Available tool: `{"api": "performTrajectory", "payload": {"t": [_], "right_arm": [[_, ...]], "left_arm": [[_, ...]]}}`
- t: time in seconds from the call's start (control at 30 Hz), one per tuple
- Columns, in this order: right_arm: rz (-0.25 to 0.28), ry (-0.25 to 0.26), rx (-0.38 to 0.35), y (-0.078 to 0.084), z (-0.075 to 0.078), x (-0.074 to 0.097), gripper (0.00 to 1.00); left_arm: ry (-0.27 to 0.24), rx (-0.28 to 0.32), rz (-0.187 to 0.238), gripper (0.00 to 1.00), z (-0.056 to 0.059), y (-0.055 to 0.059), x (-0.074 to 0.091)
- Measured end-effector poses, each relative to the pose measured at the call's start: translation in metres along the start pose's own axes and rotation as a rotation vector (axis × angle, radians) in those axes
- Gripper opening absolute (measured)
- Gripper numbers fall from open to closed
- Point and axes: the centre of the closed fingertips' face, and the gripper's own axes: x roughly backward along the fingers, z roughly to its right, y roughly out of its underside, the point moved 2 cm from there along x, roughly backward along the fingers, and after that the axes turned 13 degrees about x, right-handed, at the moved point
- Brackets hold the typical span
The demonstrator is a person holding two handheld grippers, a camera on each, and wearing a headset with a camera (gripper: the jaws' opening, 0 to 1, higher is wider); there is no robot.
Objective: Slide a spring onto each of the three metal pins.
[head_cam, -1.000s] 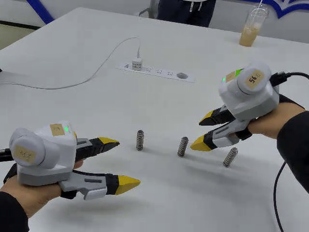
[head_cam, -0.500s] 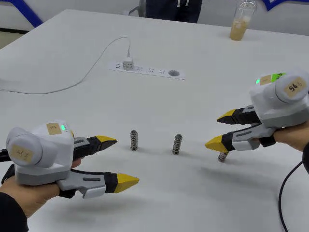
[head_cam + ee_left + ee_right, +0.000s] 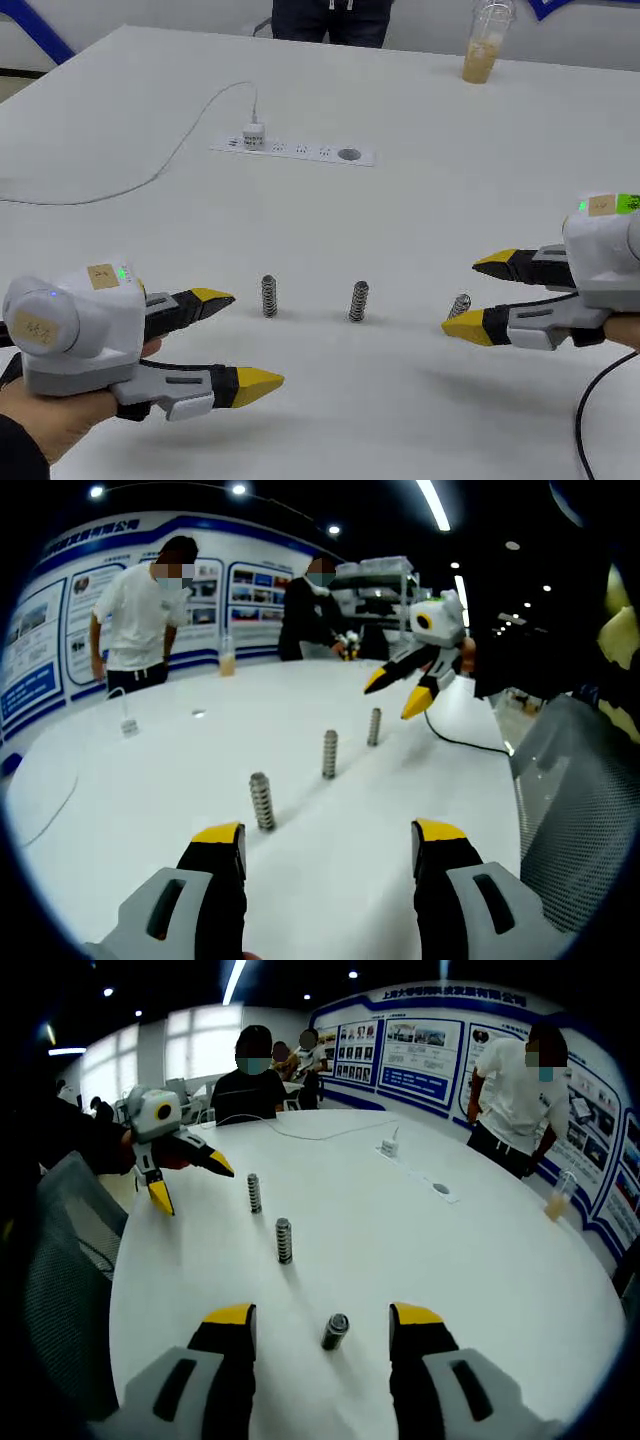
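Upright in a row toward the near edge of the tabletop (image 3: 420,130) are seen the left spring (image 3: 268,296), middle spring (image 3: 358,301) and right spring (image 3: 460,304). The left gripper (image 3: 250,338) is held near the left spring and the right gripper (image 3: 465,295) just beside the right spring, fingers apart on both.

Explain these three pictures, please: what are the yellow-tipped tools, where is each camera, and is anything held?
A person holds two white grippers with black, yellow-tipped jaws: the left gripper and the right gripper. The wide picture comes from a camera on the person's head; each round picture comes from a camera on one gripper, looking along its jaws. On the white table three small metal coil springs stand in a row. Farther back are a white power strip and a clear plastic cup. Both grippers are open and hold nothing.
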Motion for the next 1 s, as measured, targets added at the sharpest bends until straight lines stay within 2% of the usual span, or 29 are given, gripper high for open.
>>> {"api": "performTrajectory", "payload": {"t": [0.4,0.73,1.0], "right_arm": [[0.048,0.051,-0.039,0.012,-0.014,0.019,0.58],[0.074,0.084,-0.068,0.017,-0.020,0.025,0.62],[0.070,0.091,-0.098,0.029,-0.026,0.027,0.63]], "left_arm": [[-0.009,0.009,0.008,0.70,0.000,0.001,0.001],[-0.019,0.018,0.017,0.72,0.000,0.002,0.002],[-0.027,0.028,0.022,0.72,-0.001,0.004,0.004]]}}
